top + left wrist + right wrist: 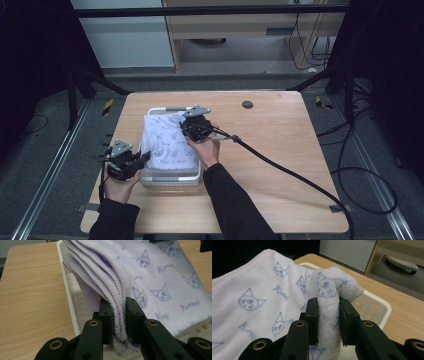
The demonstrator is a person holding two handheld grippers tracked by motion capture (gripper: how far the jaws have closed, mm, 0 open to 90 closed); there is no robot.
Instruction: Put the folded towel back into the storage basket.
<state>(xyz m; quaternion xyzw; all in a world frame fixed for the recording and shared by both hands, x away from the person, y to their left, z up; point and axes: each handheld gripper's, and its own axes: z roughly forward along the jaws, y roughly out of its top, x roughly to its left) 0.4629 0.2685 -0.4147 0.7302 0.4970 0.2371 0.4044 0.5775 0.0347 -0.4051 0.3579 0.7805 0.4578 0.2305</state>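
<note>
A: Where is the towel (167, 142) right now?

B: It lies folded over the white basket (170, 181), covering most of it. The basket is the thing to go by: it sits on the wooden table (280, 150), toward the table's left half, and the towel hangs partly above the basket's rim rather than flat on its floor.

A: And the left tongs (145, 158)?

B: At the basket's near left corner. In the left gripper view the left tongs (117, 315) are clamped on the stacked, stitched edges of the towel (150, 277); several layers are pinched between the two black pads, just beside the basket's side wall (67, 290).

A: The right tongs (186, 131)?

B: Over the basket's far right part. In the right gripper view the right tongs (329, 315) are closed on a bunched fold of the towel (249, 302), which bulges up above the pads. Beyond that fold you can see the basket's (384, 305) perforated bottom and its far corner.

A: So both hold the same cloth?

B: Yes, one pale lilac towel printed with small blue cat-like faces and script. Each pair of tongs grips a different part of it, on opposite corners of the basket.

A: Anything else near the basket?

B: A thick black cable (280, 170) trails from the right tongs across the table, away from the basket to the right.
</note>
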